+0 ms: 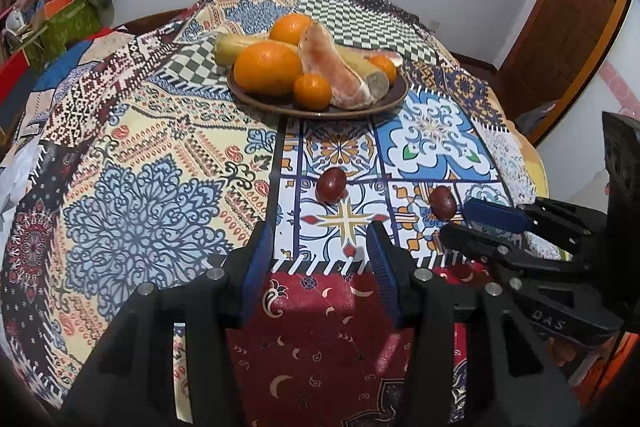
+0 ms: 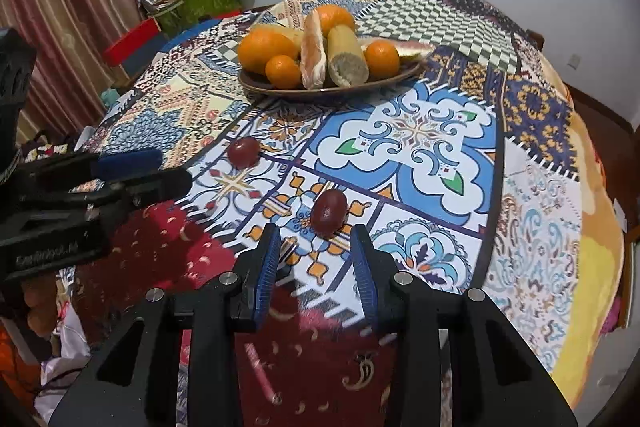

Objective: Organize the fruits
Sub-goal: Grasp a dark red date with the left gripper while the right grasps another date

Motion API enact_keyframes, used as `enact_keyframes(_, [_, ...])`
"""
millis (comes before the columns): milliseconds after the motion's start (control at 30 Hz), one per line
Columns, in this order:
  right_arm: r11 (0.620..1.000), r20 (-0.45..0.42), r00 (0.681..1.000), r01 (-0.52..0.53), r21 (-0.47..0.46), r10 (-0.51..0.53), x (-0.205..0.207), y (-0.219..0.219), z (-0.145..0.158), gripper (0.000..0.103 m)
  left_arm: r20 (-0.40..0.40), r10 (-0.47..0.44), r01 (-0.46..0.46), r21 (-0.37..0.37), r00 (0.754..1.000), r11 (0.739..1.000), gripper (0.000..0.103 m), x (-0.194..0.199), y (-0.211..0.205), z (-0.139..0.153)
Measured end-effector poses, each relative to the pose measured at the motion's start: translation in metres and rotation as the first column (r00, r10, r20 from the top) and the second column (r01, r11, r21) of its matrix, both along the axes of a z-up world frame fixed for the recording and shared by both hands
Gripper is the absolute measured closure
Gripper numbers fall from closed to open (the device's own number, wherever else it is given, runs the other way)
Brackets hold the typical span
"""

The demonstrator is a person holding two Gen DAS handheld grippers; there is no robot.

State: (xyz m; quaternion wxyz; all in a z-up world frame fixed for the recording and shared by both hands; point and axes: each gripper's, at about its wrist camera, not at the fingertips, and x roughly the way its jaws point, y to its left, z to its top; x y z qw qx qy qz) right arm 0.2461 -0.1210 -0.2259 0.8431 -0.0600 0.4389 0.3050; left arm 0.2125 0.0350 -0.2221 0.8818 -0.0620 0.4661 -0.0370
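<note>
Your left gripper point(image 1: 320, 251) hovers low over the near edge of the table point(image 1: 132, 147), its blue-padded jaws spread apart with nothing between them. Just beyond its tips, a dark red fruit point(image 1: 331, 185) lies on the patchwork cloth point(image 1: 432, 131), in line with the gap but clear of both pads.

Your right gripper point(image 2: 316, 251) sits beside the left one, also near the table's front edge, and its jaws stand apart too, holding nothing. A second dark red fruit point(image 2: 329, 213) lies just ahead of its fingertips, close to the gap between them; whether it touches either pad cannot be told. From the left wrist view this same fruit shows right at the tip of your right gripper.

The two red fruits lie near each other on the blue-and-white tiled part of the cloth, apart from one another.

Farther in, toward the middle of the table, you have a brown plate point(image 1: 396, 97) carrying the rest: a large orange point(image 1: 267, 68) at its left, a small orange point(image 1: 312, 91) at its near rim, another orange point(image 1: 291, 28) at the back, a small one point(image 2: 382, 58) at the right, a peeled pinkish citrus piece point(image 1: 334, 65) and pale cut cylindrical pieces point(image 2: 347, 55) lying across the pile.
</note>
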Motion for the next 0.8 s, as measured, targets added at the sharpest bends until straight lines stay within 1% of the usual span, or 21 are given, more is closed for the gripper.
enact_keyframes(67, [1.000, -0.003, 1.000, 0.008, 0.006, -0.008, 0.004, 0.001, -0.003, 0.074, -0.007, -0.004, 0.004, 0.004, 1.000, 1.000, 0.054, 0.002, 0.000, -0.003])
enact_keyframes(133, [1.000, -0.003, 1.000, 0.010, 0.012, -0.010, 0.008, 0.002, -0.003, 0.082, -0.017, -0.004, 0.005, 0.005, 1.000, 1.000, 0.054, 0.004, 0.001, -0.007])
enact_keyframes(200, [1.000, -0.002, 1.000, 0.018, 0.012, -0.018, 0.009, 0.002, -0.004, 0.087, -0.025, -0.002, 0.002, 0.003, 1.000, 1.000, 0.054, 0.006, 0.003, -0.010])
enact_keyframes(300, [0.999, -0.007, 1.000, 0.021, 0.030, -0.021, 0.009, -0.001, -0.006, 0.088, -0.030, -0.002, 0.002, 0.003, 1.000, 1.000, 0.054, 0.011, 0.003, -0.013])
enact_keyframes(400, [0.999, -0.010, 1.000, 0.026, 0.042, -0.026, 0.009, -0.003, -0.004, 0.088, -0.020, -0.019, 0.020, 0.011, 1.000, 1.000, 0.054, 0.017, 0.000, -0.015])
enact_keyframes(500, [0.999, 0.008, 0.999, 0.036, 0.036, -0.036, 0.010, -0.005, 0.000, 0.088, -0.021, -0.028, 0.028, 0.003, 0.999, 1.000, 0.055, 0.025, -0.002, -0.016])
enact_keyframes(600, [0.998, 0.014, 0.999, 0.042, 0.048, -0.043, 0.013, -0.009, 0.004, 0.088, -0.022, -0.036, 0.036, 0.003, 0.999, 0.999, 0.064, 0.034, -0.005, -0.017])
enact_keyframes(667, [0.997, 0.017, 0.999, 0.048, 0.055, -0.049, 0.015, -0.012, 0.006, 0.088, -0.025, -0.044, 0.044, 0.005, 0.999, 0.999, 0.067, 0.041, -0.007, -0.019])
enact_keyframes(733, [0.996, 0.018, 0.998, 0.057, 0.064, -0.058, 0.018, -0.015, 0.008, 0.088, -0.029, -0.058, 0.059, 0.009, 0.998, 0.998, 0.073, 0.046, -0.010, -0.022])
enact_keyframes(767, [0.996, 0.018, 0.998, 0.059, 0.068, -0.060, 0.019, -0.016, 0.009, 0.088, -0.029, -0.064, 0.064, 0.013, 0.998, 0.998, 0.074, 0.048, -0.012, -0.023])
enact_keyframes(800, [0.996, 0.018, 0.998, 0.060, 0.070, -0.061, 0.019, -0.017, 0.009, 0.088, -0.031, -0.067, 0.067, 0.019, 0.997, 0.998, 0.077, 0.050, -0.013, -0.025])
